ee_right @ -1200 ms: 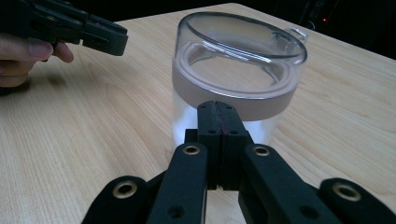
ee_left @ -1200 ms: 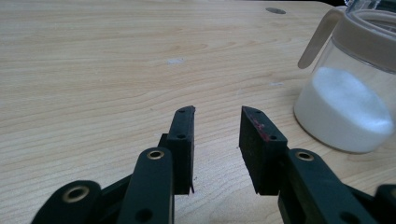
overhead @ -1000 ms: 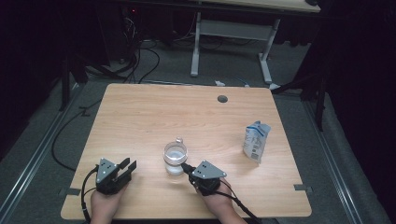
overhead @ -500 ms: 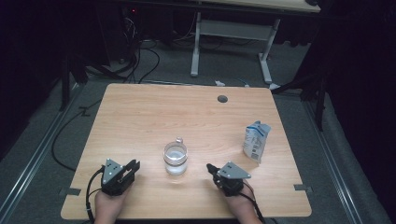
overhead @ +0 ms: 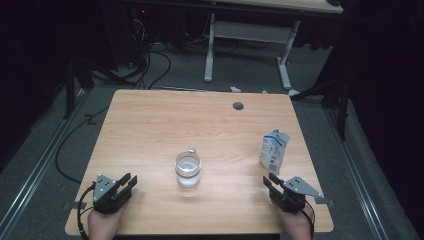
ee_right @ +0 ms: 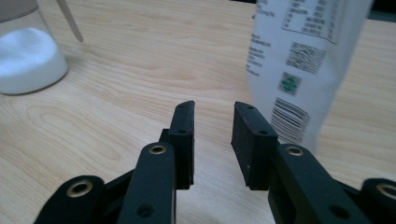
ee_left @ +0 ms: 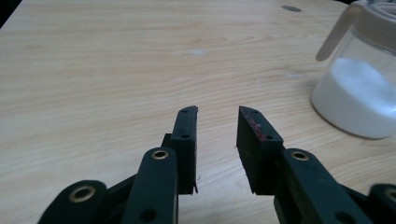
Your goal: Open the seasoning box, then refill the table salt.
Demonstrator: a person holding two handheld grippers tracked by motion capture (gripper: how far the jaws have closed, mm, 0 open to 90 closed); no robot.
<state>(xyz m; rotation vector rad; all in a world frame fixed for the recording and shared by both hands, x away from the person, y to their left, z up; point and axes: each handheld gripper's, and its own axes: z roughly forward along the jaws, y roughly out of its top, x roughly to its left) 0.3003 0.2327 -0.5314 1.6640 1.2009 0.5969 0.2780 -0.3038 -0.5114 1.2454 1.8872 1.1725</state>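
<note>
A clear glass jar (overhead: 188, 170) holding white powder stands near the middle of the wooden table (overhead: 200, 125); its lid is flipped up. The same jar (ee_left: 362, 79) sits to the right of my left gripper's jaws. A white and blue pouch (overhead: 274, 151) stands upright at the right side. My left gripper (overhead: 129, 181) rests at the front left corner, open and empty, well left of the jar. My right gripper (overhead: 269, 181) is at the front right, open and empty, just in front of the pouch (ee_right: 308, 60), with the jar (ee_right: 28, 51) off to its left.
A round cable hole (overhead: 238, 106) sits near the table's far edge. Beyond the table stand a white desk frame (overhead: 250, 45) and loose cables (overhead: 150, 55) on a dark floor. Bare wood spreads across the table's far half and left side.
My right gripper has moved right along the front edge, from beside the jar to in front of the pouch. My left gripper has drifted slightly toward the front edge.
</note>
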